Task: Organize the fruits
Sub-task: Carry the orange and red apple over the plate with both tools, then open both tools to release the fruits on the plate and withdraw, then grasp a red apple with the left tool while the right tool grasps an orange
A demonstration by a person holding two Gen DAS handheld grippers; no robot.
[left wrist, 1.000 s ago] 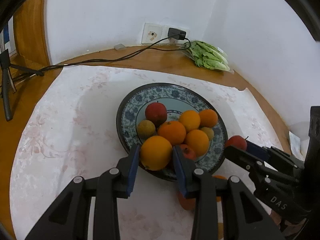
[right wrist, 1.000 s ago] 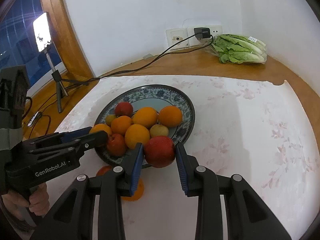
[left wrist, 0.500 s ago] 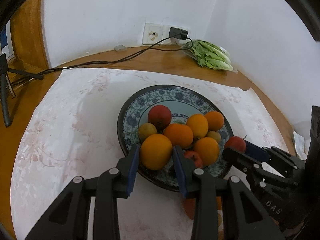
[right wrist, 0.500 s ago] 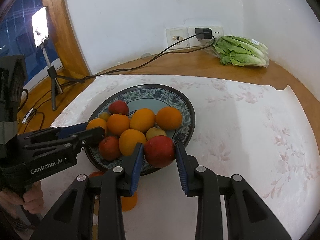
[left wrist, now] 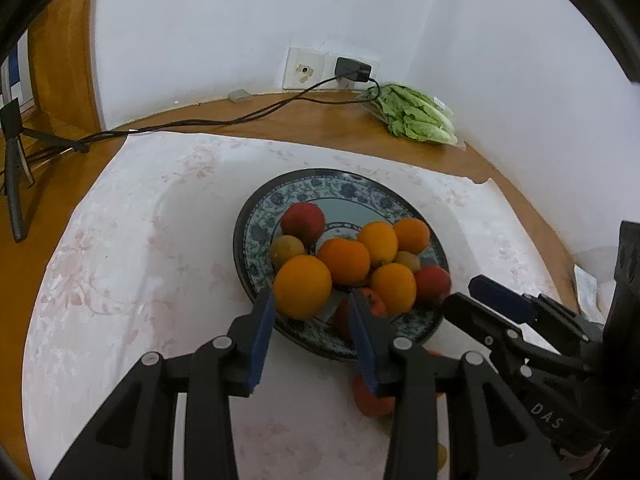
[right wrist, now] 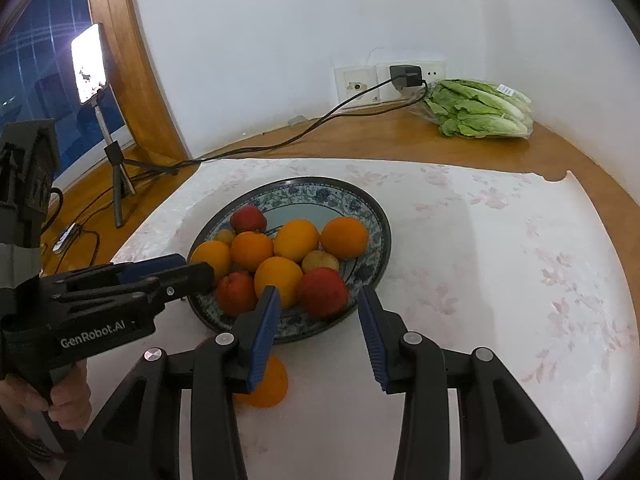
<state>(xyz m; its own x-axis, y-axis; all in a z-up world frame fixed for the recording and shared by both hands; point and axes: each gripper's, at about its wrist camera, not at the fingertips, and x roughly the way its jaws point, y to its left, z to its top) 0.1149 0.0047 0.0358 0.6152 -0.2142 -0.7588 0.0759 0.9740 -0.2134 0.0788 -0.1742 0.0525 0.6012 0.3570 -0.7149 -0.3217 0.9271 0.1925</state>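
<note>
Both grippers opening: left gripper [left wrist: 310, 316] lets go of the orange [left wrist: 302, 287], right gripper [right wrist: 318, 312] the red apple [right wrist: 322, 291] — both sit at the plate [right wrist: 376, 216] edge (bottom-center) & could roll off.

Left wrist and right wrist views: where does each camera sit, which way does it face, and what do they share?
Left wrist: on the left gripper, angled down at the plate; right gripper at right.
Right wrist: on the right gripper, angled down likewise; left gripper and a hand at left.
Shared: plate, romaine lettuce, wall socket. Both jaws are opening, nothing gripped.
</note>
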